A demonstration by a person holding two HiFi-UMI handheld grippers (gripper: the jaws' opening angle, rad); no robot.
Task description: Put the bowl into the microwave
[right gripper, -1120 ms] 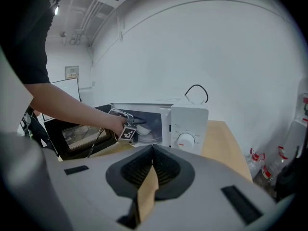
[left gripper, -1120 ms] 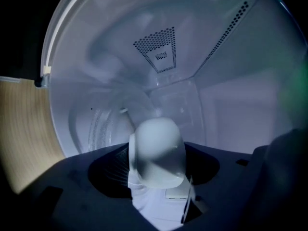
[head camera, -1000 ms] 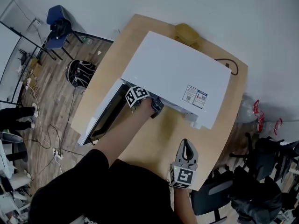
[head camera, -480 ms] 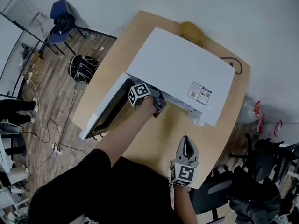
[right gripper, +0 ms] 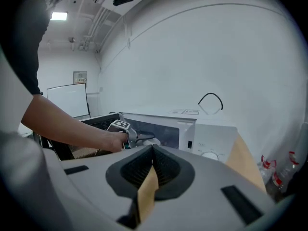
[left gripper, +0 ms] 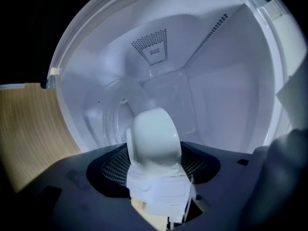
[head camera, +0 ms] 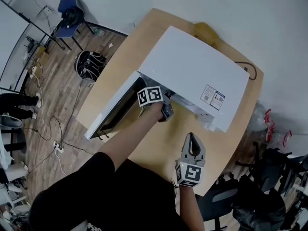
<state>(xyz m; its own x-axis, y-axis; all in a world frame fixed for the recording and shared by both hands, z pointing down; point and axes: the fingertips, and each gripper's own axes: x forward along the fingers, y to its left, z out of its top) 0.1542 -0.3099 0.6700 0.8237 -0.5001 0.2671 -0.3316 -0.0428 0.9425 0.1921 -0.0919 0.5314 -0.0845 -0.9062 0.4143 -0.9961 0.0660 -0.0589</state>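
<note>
A: What was seen nearest to the person?
B: The right gripper point(head camera: 191, 139) was held above the near part of the table point(head camera: 161, 141), at about 5 o'clock in the head view. Its jaws were pressed together and nothing was gripped between them.

A: And how was the left gripper found?
B: The left gripper point(left gripper: 155, 163) was held at the mouth of the microwave point(head camera: 192, 71). The bowl point(left gripper: 154, 134), white and turned on its side, was clasped between its pads. The jaws had just been opened a little further, but both pads were laid against the bowl.

A: So where was the bowl located?
B: It was kept at the opening of the cavity, in front of the glass turntable point(left gripper: 109, 113), which was seen at 10 o'clock from the bowl in the left gripper view. A dotted vent point(left gripper: 153, 47) was seen at 12 o'clock, deeper inside.

A: How was the door placed?
B: The door point(head camera: 111, 113) was swung wide open, at 8 o'clock from the left gripper in the head view.

A: What was noticed farther away?
B: A yellow object point(head camera: 206, 32) was seen behind the microwave at 1 o'clock, a black cable point(head camera: 242, 70) at 3 o'clock of its top, and a blue chair point(head camera: 70, 13) at 10 o'clock.
</note>
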